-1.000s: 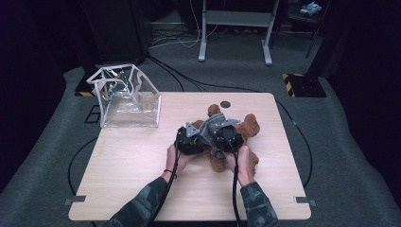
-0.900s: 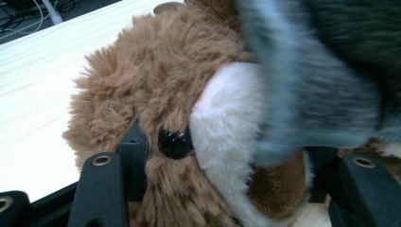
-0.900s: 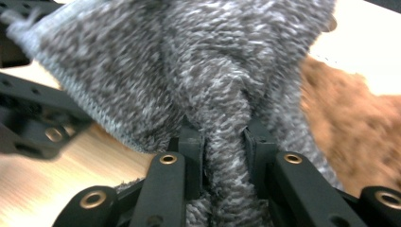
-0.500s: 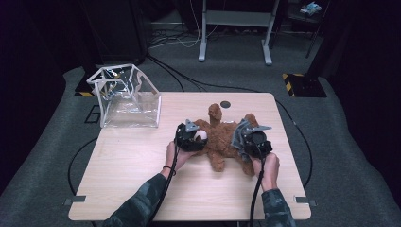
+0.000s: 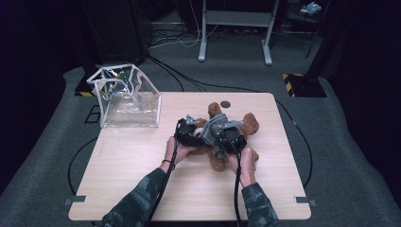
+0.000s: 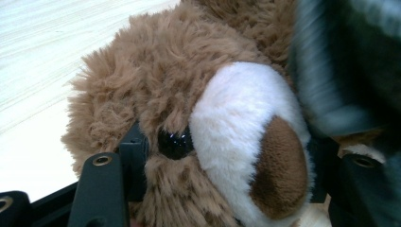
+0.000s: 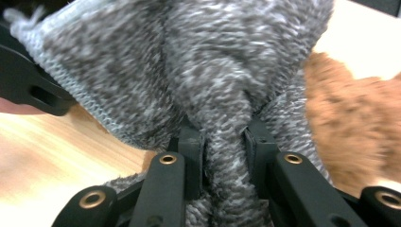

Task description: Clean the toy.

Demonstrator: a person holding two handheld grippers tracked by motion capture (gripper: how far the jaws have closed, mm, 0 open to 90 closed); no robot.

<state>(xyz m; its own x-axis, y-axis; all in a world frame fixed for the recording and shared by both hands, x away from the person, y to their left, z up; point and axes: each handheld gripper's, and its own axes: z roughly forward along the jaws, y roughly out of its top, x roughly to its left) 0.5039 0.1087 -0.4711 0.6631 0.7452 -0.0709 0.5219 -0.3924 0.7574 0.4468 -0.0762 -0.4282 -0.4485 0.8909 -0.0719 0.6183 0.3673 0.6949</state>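
High view: the teddy bear lies right of centre on the table, and the left gripper and right gripper meet over it; the clear bag stands far left. Left gripper view: both jaws squeeze the bear's head, 1 beside the eye. Right gripper view: the jaws pinch a fold of grey knit, nearly closed. Risk, I'd say: that thin fold slips free if the knit snags on fur while it's tugged.
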